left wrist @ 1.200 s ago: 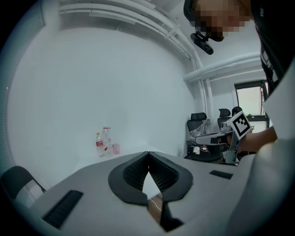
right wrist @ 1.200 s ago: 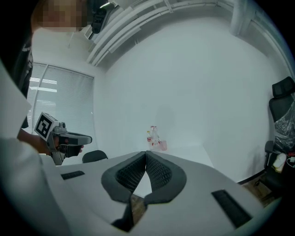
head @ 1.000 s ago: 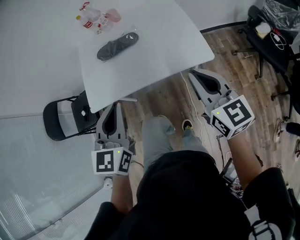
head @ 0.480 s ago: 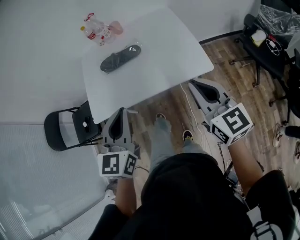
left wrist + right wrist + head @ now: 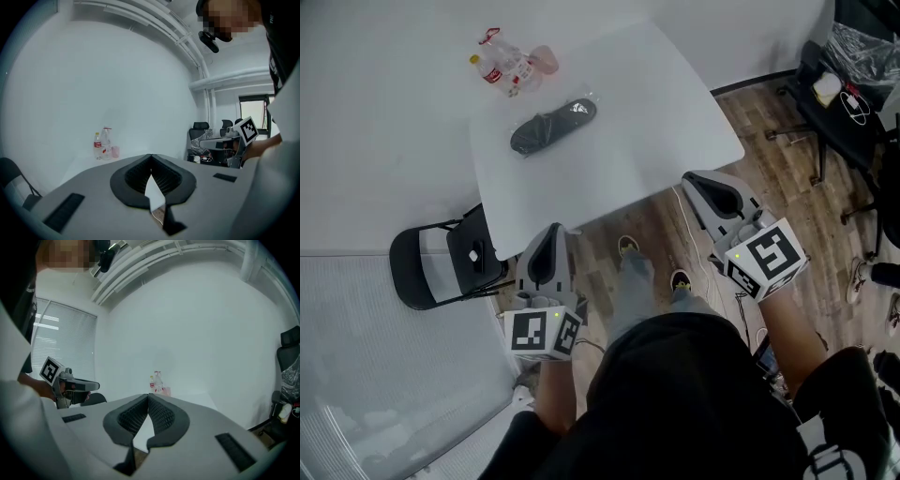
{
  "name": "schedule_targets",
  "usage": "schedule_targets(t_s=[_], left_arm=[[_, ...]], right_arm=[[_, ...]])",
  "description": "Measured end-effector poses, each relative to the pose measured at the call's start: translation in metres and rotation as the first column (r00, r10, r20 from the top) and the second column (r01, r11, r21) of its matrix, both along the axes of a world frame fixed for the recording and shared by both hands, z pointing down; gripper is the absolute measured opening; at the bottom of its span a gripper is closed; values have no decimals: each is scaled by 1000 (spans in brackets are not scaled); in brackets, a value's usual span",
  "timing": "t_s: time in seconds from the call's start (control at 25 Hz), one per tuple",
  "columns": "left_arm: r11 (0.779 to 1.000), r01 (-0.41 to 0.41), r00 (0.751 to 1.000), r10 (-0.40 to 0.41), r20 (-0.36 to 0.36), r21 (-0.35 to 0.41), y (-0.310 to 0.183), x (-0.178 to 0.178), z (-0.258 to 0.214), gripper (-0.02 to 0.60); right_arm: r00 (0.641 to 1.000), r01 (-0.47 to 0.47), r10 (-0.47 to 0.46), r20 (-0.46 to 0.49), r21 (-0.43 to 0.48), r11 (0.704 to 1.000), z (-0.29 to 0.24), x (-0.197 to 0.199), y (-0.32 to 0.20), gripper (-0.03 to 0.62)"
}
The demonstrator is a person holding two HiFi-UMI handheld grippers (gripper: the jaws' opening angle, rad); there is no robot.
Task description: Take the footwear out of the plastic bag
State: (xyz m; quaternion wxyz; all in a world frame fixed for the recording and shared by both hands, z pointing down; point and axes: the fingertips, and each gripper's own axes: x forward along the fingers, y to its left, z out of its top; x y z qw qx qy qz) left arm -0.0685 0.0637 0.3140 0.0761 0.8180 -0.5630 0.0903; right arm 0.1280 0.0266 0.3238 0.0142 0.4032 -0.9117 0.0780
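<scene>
A dark piece of footwear in a clear plastic bag [image 5: 553, 127] lies on the white table [image 5: 647, 103], toward its far left part. My left gripper [image 5: 549, 232] is at the table's near edge, left of the person's legs, shut and empty. My right gripper [image 5: 697, 181] is at the near right edge of the table, also shut with nothing in it. Both point toward the table and are well short of the bag. In the left gripper view the jaws [image 5: 151, 157] meet at the tips; the right gripper view shows the same [image 5: 148, 397]. The bag is hidden in both gripper views.
Plastic bottles and a pink cup [image 5: 511, 64] stand at the table's far left corner, also seen as bottles [image 5: 104, 145] and bottles [image 5: 158, 384]. A black folding chair [image 5: 441, 253] stands left of the table. Office chairs and clutter [image 5: 853, 66] fill the right side on wooden floor.
Both grippers have moved forward toward the table's near edge, and the person has stepped closer. The jaws stayed shut. The bag has not moved on the table.
</scene>
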Motion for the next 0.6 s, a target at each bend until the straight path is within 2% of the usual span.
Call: schedule_targets(t_s=[0.28, 0.6], left_arm=[[1000, -14, 1000, 14, -24, -20, -51, -21, 8, 23], [999, -6, 999, 5, -49, -37, -99, -65, 25, 23]], right_arm=[[1000, -11, 10, -18, -30, 999, 7, -22, -46, 18], [998, 13, -16, -60, -48, 999, 20, -67, -95, 18]])
